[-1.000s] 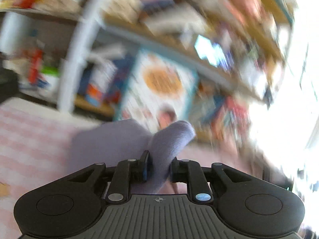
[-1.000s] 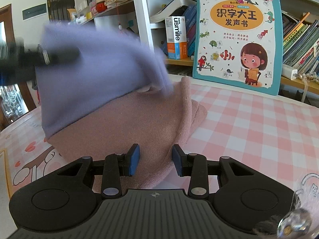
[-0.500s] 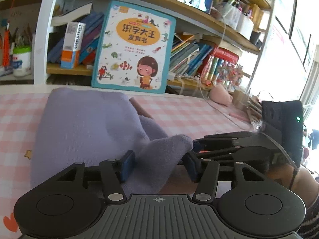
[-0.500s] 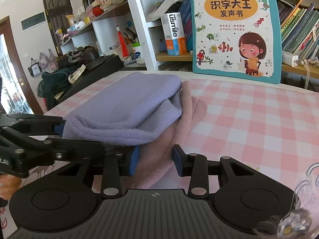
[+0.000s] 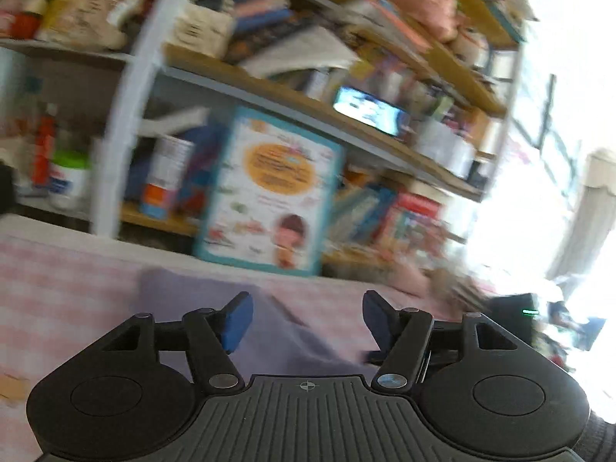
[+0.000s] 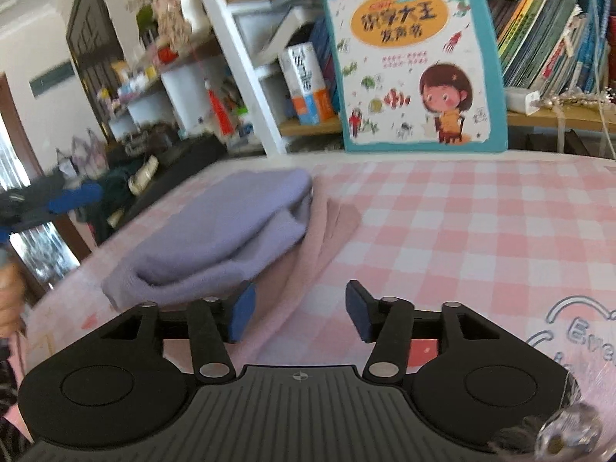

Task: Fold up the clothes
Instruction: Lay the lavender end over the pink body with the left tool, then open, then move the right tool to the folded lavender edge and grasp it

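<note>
Left gripper (image 5: 306,317): matte black body, ribbed grey centre plate with small crosshair mark, two round recessed discs, silver pivot screws, blue pads (image 5: 236,321) on fingers. Right gripper (image 6: 298,313): same build, same blue pads (image 6: 242,315).

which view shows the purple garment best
The right wrist view. There the purple garment shows nearly whole and fairly sharp, folded on top of the pink garment on the checked tablecloth. The left wrist view is motion-blurred and shows only part of it behind the open left gripper.
</note>
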`<state>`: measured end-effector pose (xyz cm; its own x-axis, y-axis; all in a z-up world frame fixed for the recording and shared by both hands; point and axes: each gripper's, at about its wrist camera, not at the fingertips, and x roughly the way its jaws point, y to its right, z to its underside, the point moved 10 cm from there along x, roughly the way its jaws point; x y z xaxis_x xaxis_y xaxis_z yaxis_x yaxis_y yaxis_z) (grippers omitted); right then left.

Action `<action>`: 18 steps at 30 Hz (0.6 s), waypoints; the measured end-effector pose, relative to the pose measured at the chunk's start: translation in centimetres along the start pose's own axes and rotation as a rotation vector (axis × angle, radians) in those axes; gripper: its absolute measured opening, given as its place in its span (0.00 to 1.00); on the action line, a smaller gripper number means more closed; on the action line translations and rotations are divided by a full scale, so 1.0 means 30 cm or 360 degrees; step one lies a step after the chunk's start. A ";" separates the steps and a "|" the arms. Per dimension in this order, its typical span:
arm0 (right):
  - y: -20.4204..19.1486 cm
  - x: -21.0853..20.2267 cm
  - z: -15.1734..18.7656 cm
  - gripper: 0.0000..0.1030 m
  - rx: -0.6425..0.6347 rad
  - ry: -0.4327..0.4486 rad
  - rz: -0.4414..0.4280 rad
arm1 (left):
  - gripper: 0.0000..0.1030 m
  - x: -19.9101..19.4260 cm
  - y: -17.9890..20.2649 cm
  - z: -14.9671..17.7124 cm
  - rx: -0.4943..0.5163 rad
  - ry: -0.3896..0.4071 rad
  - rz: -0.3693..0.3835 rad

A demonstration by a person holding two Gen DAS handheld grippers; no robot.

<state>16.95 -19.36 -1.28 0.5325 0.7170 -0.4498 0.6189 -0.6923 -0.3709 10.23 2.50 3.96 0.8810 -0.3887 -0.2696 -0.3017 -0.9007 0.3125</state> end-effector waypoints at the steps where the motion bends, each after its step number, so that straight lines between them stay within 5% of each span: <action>1: 0.005 -0.016 -0.012 0.52 0.0025 0.0031 -0.0019 | 0.64 0.003 -0.032 -0.003 0.0005 -0.0004 -0.0055; 7: 0.036 -0.054 -0.069 0.54 0.0276 0.0163 -0.0150 | 0.64 0.065 -0.132 0.045 0.0174 -0.0115 -0.0266; 18: 0.018 -0.013 -0.064 0.54 0.0427 0.0113 -0.0213 | 0.63 0.121 -0.071 0.135 0.0403 -0.0200 -0.0169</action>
<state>18.20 -19.86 0.26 0.5012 0.8007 -0.3282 0.5167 -0.5811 -0.6288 12.60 2.22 -1.38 0.8651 -0.2965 -0.4045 -0.3056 -0.9512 0.0437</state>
